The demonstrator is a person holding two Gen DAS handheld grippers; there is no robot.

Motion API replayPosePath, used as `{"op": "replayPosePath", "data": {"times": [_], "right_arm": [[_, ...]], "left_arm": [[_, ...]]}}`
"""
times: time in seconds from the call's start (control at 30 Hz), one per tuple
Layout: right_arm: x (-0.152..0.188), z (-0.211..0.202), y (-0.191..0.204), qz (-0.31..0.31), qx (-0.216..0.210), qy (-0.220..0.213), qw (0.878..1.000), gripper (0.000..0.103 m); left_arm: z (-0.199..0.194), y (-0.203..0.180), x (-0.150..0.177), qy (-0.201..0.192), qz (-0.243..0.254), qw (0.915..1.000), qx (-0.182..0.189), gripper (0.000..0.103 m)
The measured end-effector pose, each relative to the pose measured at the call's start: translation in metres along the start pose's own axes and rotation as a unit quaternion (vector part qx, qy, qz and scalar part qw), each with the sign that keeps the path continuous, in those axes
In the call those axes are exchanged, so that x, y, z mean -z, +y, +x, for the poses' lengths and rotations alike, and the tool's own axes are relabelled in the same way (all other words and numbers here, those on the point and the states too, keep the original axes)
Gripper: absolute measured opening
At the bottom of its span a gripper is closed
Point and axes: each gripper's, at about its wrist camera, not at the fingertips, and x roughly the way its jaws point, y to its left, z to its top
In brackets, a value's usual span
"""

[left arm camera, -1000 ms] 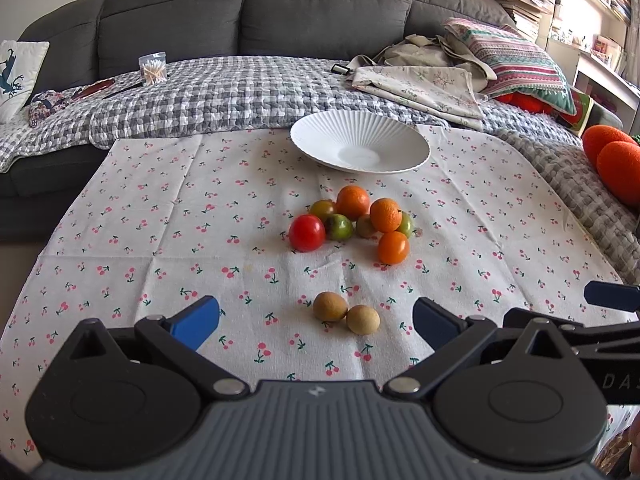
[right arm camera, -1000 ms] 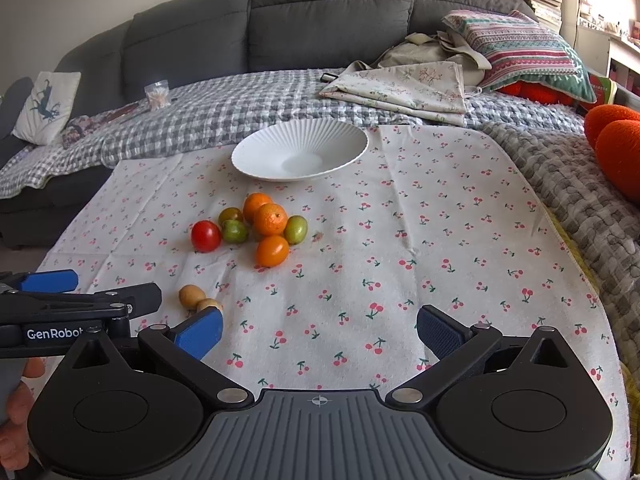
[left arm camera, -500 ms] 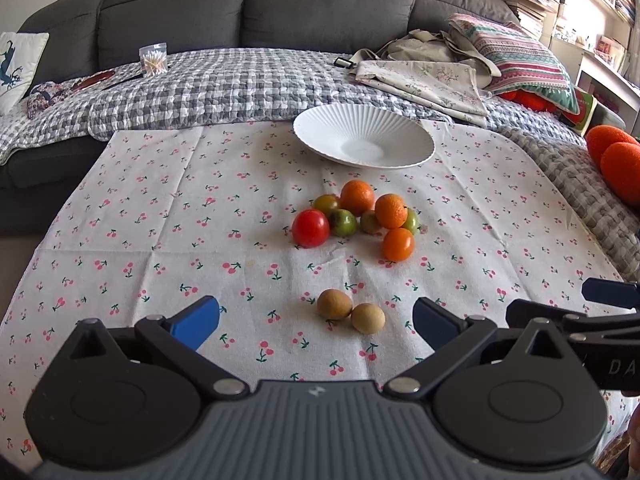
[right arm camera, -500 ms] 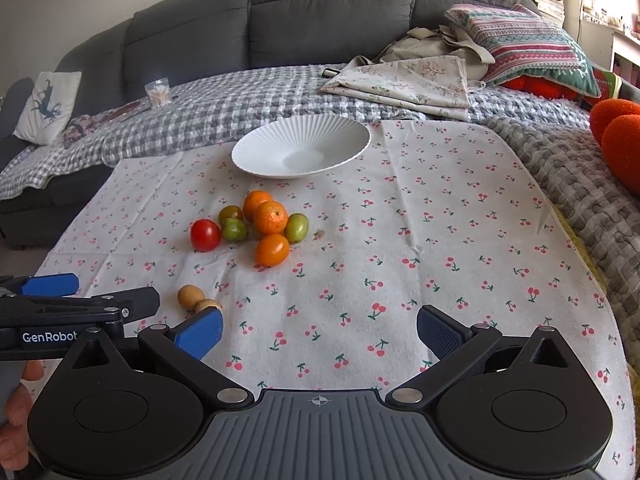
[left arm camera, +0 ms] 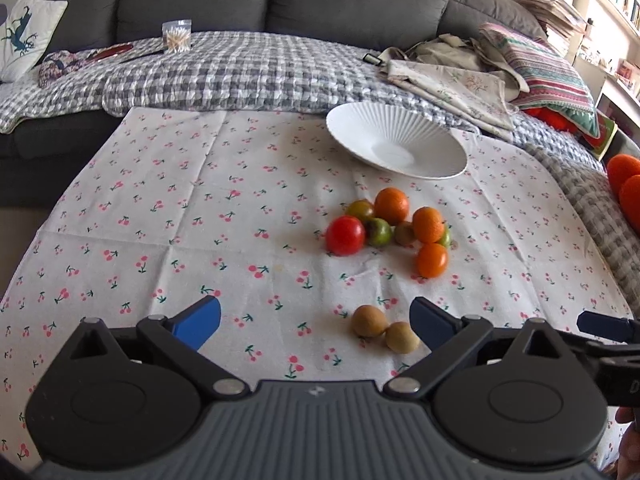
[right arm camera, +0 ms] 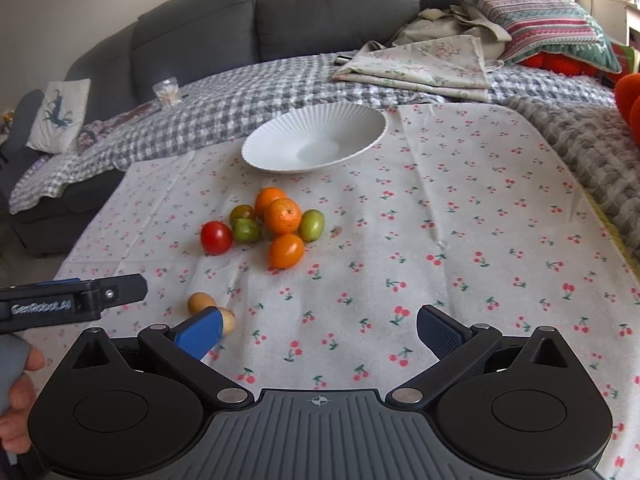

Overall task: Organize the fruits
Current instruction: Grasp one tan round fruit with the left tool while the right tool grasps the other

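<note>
Left tongs [left arm camera: 315, 320] swung left, brown fruits [left arm camera: 385, 334] now right.

Bright daylight, sharp, fisheye-bent edges.

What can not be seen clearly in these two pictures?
- Right wrist view: one brown fruit is partly behind the right gripper's blue finger pad.
- Left wrist view: a green fruit is mostly behind the orange ones.
- The box on the sofa: contents too small.
</note>
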Motion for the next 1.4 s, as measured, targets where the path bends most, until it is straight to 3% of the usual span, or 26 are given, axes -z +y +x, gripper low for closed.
{"op": "replayPosePath", "data": {"times": [0.2,0.3,0.47,0.77,0.93,1.1,1.27,1.4], "right_arm": [[0.003,0.012,0.004,-0.018,-0.016,0.004,1.000,0.101],[0.005,0.019,0.007,-0.027,-0.033,0.010,0.999,0.098],[0.011,0.030,0.017,-0.057,-0.045,0.025,0.997,0.084],[0.019,0.042,0.031,-0.100,-0.050,0.036,0.993,0.073],[0.019,0.047,0.039,-0.115,-0.061,0.033,0.991,0.068],[0.017,0.057,0.049,-0.131,-0.070,0.031,0.988,0.057],[0.017,0.072,0.055,-0.148,-0.072,0.040,0.986,0.042],[0.015,0.077,0.060,-0.156,-0.082,0.035,0.984,0.040]], "left_arm": [[0.008,0.007,0.000,0.008,0.001,1.0000,0.000,0.085],[0.015,0.006,0.003,0.024,-0.006,0.9993,0.030,0.079],[0.032,0.001,0.009,0.052,-0.008,0.9968,0.061,0.064],[0.060,0.006,0.012,0.083,-0.084,0.9866,0.113,0.050],[0.069,0.004,0.009,0.075,-0.101,0.9866,0.104,0.043],[0.072,-0.002,0.008,0.070,-0.091,0.9890,0.093,0.025],[0.069,0.004,0.007,0.066,-0.099,0.9890,0.087,0.025],[0.061,0.010,0.002,0.043,-0.092,0.9926,0.067,0.025]]}}
